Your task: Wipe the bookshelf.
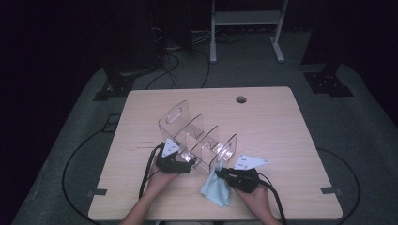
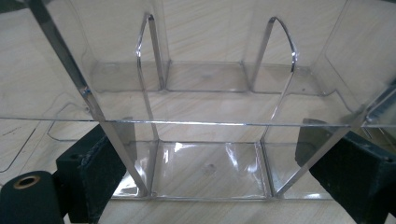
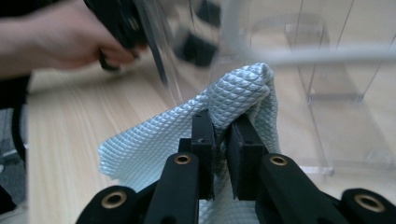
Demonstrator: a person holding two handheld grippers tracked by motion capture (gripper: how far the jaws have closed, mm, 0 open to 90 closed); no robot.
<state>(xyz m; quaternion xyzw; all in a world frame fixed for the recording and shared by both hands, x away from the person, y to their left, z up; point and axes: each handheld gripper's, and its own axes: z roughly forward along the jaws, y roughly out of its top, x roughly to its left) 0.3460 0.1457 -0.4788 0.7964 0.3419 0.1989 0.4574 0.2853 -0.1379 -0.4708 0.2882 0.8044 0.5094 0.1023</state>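
Cloth (image 3: pixel 233 100), pale blue with a quilted weave, is pinched in the nearly closed jaws of the right gripper (image 3: pixel 223 122) and pressed against the near end of the clear acrylic organizer (image 1: pixel 197 136) on the wooden table (image 1: pixel 281 126). Left gripper (image 2: pixel 210 168) has its jaws spread wide, one pad on each side of the organizer's base, bracing it

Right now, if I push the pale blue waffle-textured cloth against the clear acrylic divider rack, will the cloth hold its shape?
Probably not. The pale blue waffle-textured cloth looks floppy: it folds over the right gripper and drapes onto the table. It likely bunches when pressed. The clear acrylic divider rack looks stiff and light, so it may slide unless the left gripper braces it.
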